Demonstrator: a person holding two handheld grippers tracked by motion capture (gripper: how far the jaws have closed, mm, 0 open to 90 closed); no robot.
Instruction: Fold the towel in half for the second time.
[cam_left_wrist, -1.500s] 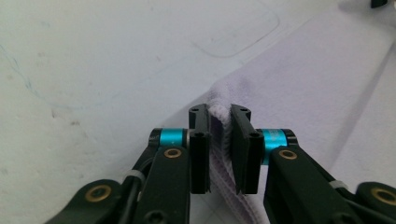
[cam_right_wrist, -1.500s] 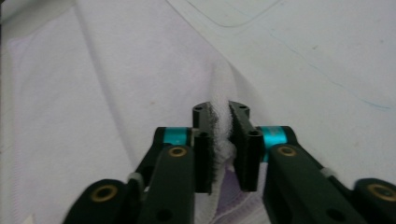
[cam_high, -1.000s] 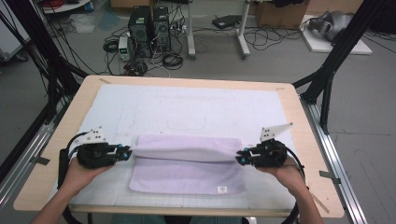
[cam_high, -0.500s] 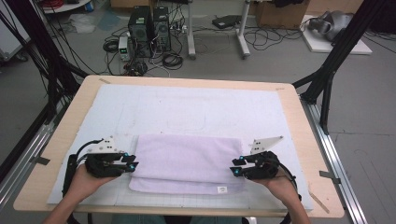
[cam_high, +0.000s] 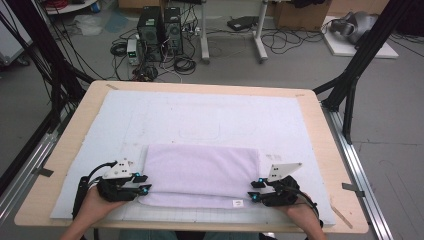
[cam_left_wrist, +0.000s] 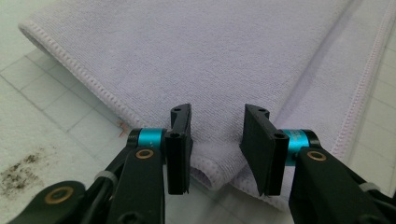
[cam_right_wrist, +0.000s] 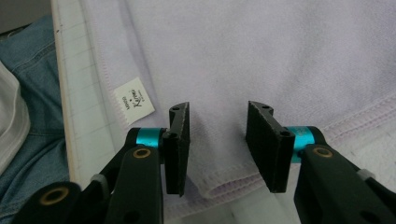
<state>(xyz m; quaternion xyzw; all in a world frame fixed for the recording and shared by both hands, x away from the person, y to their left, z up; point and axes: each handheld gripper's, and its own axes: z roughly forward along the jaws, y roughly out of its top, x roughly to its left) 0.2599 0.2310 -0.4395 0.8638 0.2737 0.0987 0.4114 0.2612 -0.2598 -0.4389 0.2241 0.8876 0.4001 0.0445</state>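
Note:
A lavender towel (cam_high: 200, 172) lies folded on the white mat (cam_high: 210, 115), its upper layer stopping a little short of the near edge. My left gripper (cam_high: 144, 184) is at the towel's near left corner and my right gripper (cam_high: 255, 190) at its near right corner. In the left gripper view the jaws (cam_left_wrist: 217, 135) stand apart around the folded corner of the towel (cam_left_wrist: 210, 56), pads not pressing it. The right gripper (cam_right_wrist: 218, 135) is the same over the towel (cam_right_wrist: 261, 56) beside its white label (cam_right_wrist: 133, 101). Both pairs of jaws have just been opening.
The mat covers most of the wooden table (cam_high: 320, 125). Black frame poles (cam_high: 350, 85) stand at both far corners, with computers (cam_high: 160, 25) and cables on the floor beyond. A dark smudge (cam_left_wrist: 21, 170) marks the mat. The person's jeans (cam_right_wrist: 32, 93) show past the near table edge.
Both hands came down and toward the near edge, laying the raised upper layer of the towel flat over the lower one. Both grippers' jaws opened and let go of the corners.

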